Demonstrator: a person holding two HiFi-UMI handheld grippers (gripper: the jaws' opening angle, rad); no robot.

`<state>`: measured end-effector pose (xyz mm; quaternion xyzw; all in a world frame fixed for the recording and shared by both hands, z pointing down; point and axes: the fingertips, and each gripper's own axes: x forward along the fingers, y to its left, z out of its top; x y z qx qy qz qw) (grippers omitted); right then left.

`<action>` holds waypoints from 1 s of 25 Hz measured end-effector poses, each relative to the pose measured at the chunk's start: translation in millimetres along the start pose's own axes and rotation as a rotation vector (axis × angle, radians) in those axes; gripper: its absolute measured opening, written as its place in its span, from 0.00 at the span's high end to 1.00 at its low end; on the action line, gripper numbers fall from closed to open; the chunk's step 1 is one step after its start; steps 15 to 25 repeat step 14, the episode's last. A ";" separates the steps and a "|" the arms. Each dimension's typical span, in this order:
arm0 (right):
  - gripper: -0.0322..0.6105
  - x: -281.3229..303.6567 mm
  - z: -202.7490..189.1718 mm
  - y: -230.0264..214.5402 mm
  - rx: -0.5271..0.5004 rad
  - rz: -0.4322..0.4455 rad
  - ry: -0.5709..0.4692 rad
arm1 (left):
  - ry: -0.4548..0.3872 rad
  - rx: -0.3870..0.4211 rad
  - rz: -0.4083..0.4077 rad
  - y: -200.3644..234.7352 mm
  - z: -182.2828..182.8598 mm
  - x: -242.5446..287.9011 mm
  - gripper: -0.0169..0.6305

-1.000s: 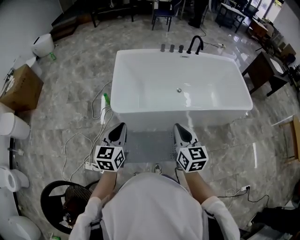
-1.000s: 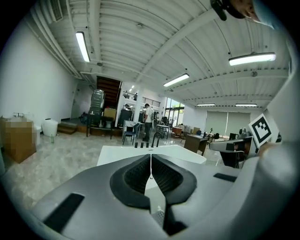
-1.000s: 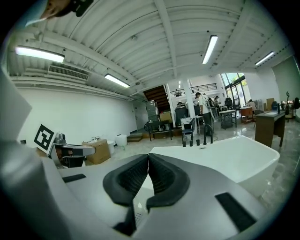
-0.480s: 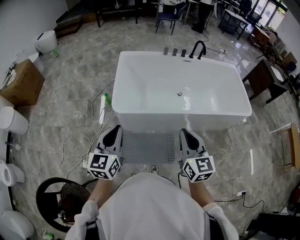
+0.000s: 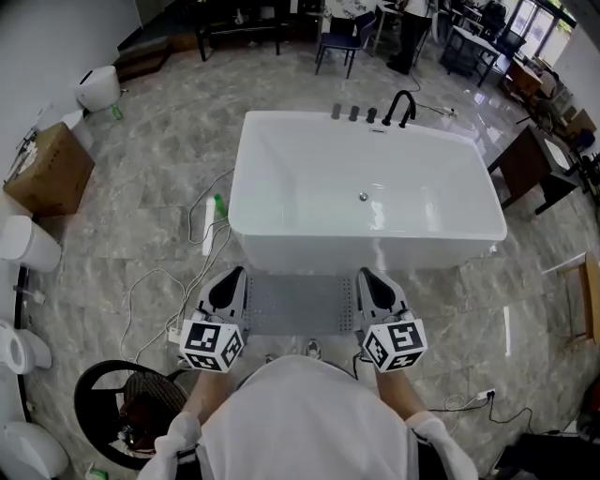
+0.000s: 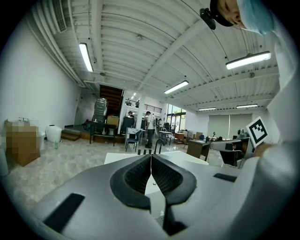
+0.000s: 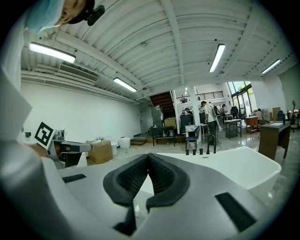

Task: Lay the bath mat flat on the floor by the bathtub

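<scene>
The floor [image 5: 141, 159] was glossy grey marbled tile, with a cardboard box [image 5: 47, 173] standing near the plain white wall [image 6: 42, 93] at the left. A blue chair [image 5: 339, 36] and a dark low table [image 5: 234, 21] stood at the far side, and a dark desk [image 5: 525, 159] at the right. Long strip lights [image 6: 86, 56] ran along the ribbed white ceiling [image 6: 140, 28], and daylight came through tall windows [image 7: 239, 101] at the far end.

- We see a white bathtub [image 5: 281, 178] with a black tap [image 5: 401, 101].
- The bath mat [image 5: 298, 305] is grey, maybe with rows of tiny dots.
- The floor [image 5: 141, 141] is grey with swirly marks.
- The left gripper [image 5: 228, 281] and right gripper [image 5: 367, 281] wear black-and-white squares.
</scene>
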<state>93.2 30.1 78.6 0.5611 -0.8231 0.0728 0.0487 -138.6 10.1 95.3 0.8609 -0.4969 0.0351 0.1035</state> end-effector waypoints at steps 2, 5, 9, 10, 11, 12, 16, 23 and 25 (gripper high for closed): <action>0.90 0.2 -1.1 1.3 -0.001 0.005 0.000 | 0.000 0.003 -0.002 -1.6 -0.8 0.2 0.92; 0.90 0.4 -2.5 2.1 -0.003 0.007 -0.003 | 0.002 0.003 -0.009 -3.6 -2.4 1.4 0.92; 0.90 1.0 0.4 0.2 -0.003 0.004 -0.008 | 0.002 -0.005 -0.026 -7.3 0.9 3.8 0.92; 0.90 1.2 0.9 0.1 -0.005 0.003 -0.009 | 0.002 0.000 -0.025 -7.3 1.6 4.3 0.92; 0.90 1.1 1.0 -0.1 -0.008 0.001 -0.009 | 0.003 0.005 -0.024 -7.5 1.8 4.5 0.92; 0.90 0.5 0.6 -0.5 -0.013 -0.001 -0.008 | 0.003 0.010 -0.023 -8.1 1.6 4.6 0.92; 0.90 -1.1 -0.8 -1.6 -0.022 -0.008 -0.006 | 0.003 0.016 -0.024 -9.6 0.9 4.7 0.92; 0.90 -1.1 -0.8 -1.6 -0.022 -0.008 -0.006 | 0.003 0.016 -0.024 -9.6 0.9 4.7 0.92; 0.90 -1.1 -0.8 -1.6 -0.022 -0.008 -0.006 | 0.003 0.016 -0.024 -9.6 0.9 4.7 0.92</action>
